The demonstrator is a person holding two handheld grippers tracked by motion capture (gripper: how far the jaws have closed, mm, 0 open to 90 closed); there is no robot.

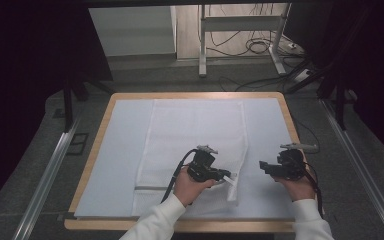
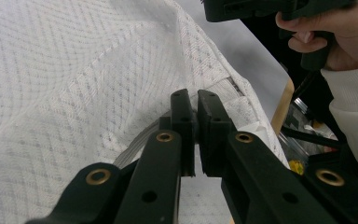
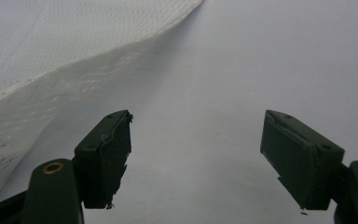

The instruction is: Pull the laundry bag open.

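Note:
A white mesh bag (image 1: 195, 135) lies flat on the pale mat (image 1: 120, 150); its grey zipper band runs along the near end. My left gripper (image 1: 228, 176) is at the bag's near right corner, shut on the bag's edge by the zipper band (image 2: 135, 140), and the cloth (image 2: 74, 70) rises in a fold there. The closed pads (image 2: 182, 121) pinch the fabric between them. My right gripper (image 1: 263, 166) hovers over bare mat just right of the bag, open, with nothing between its fingers (image 3: 105, 154). The bag's lifted edge (image 3: 51, 37) shows at the left of the right gripper view.
The mat covers a wooden table (image 1: 92, 155) with a narrow rim. Metal rails (image 1: 47, 175) run along both sides on the floor. Behind the table stand a white desk frame (image 1: 202, 45) and loose cables (image 1: 260, 47). Bare mat (image 3: 242, 70) lies right of the bag.

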